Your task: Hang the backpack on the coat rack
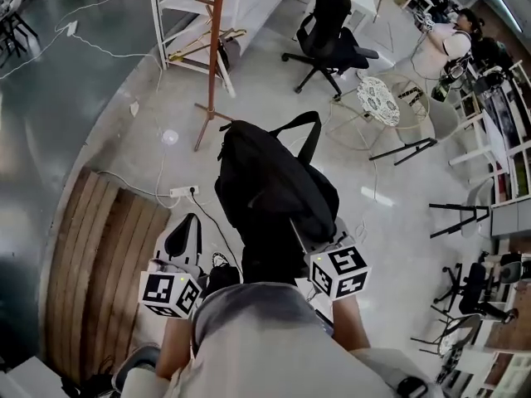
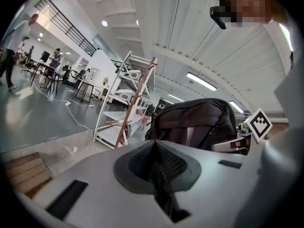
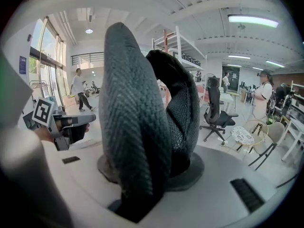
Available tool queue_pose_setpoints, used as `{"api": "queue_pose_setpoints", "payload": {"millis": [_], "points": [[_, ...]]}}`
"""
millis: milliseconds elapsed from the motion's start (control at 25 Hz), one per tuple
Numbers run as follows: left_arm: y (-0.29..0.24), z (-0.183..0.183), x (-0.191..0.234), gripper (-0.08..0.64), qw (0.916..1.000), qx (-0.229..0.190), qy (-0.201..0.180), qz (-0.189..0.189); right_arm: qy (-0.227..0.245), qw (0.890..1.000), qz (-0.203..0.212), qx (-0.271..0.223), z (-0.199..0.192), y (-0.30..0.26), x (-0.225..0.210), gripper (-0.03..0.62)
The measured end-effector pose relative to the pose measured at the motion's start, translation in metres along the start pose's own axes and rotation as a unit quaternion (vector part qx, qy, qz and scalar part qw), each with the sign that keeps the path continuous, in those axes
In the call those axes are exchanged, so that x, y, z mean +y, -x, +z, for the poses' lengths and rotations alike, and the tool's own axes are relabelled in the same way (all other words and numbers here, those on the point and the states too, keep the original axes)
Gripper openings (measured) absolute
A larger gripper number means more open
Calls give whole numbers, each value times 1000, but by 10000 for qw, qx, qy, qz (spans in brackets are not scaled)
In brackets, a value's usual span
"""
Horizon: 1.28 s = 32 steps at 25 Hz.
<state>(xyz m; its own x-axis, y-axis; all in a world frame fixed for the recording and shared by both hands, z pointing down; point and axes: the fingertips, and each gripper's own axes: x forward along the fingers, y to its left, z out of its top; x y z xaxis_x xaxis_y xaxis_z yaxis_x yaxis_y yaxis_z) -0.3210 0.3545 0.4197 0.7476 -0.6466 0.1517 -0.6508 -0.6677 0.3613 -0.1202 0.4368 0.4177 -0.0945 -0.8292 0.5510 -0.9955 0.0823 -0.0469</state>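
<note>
A black backpack (image 1: pixel 274 185) hangs in mid-air in front of me, its top loop (image 1: pixel 303 127) pointing away toward the wooden coat rack (image 1: pixel 214 56). My right gripper (image 1: pixel 309 240) is under the bag's near end, shut on a padded grey woven strap (image 3: pixel 135 122) that fills the right gripper view. My left gripper (image 1: pixel 186 237) is held to the left of the bag, apart from it, jaws shut with nothing between the pads (image 2: pixel 164 170). The left gripper view shows the backpack (image 2: pixel 199 122) and the coat rack (image 2: pixel 137 99) ahead.
A white shelf unit (image 1: pixel 187 11) stands just behind the rack. A black office chair (image 1: pixel 332 40) and a round patterned stool (image 1: pixel 379 99) are at the right. A power strip with cables (image 1: pixel 182 191) lies on the floor beside a wooden platform (image 1: pixel 99 255).
</note>
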Motion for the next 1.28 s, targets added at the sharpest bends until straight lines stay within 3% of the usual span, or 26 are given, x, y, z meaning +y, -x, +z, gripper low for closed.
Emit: {"api": "queue_pose_setpoints", "payload": {"millis": [440, 720, 1280], "points": [[-60, -5, -4, 6, 9997, 243, -52, 52, -80, 9995, 213, 226, -4, -50, -38, 141], [-121, 16, -5, 6, 9989, 278, -124, 349, 0, 9985, 484, 270, 24, -85, -78, 141], [-229, 62, -4, 6, 9969, 104, -306, 723, -212, 9975, 629, 247, 58, -142, -185, 143]]}}
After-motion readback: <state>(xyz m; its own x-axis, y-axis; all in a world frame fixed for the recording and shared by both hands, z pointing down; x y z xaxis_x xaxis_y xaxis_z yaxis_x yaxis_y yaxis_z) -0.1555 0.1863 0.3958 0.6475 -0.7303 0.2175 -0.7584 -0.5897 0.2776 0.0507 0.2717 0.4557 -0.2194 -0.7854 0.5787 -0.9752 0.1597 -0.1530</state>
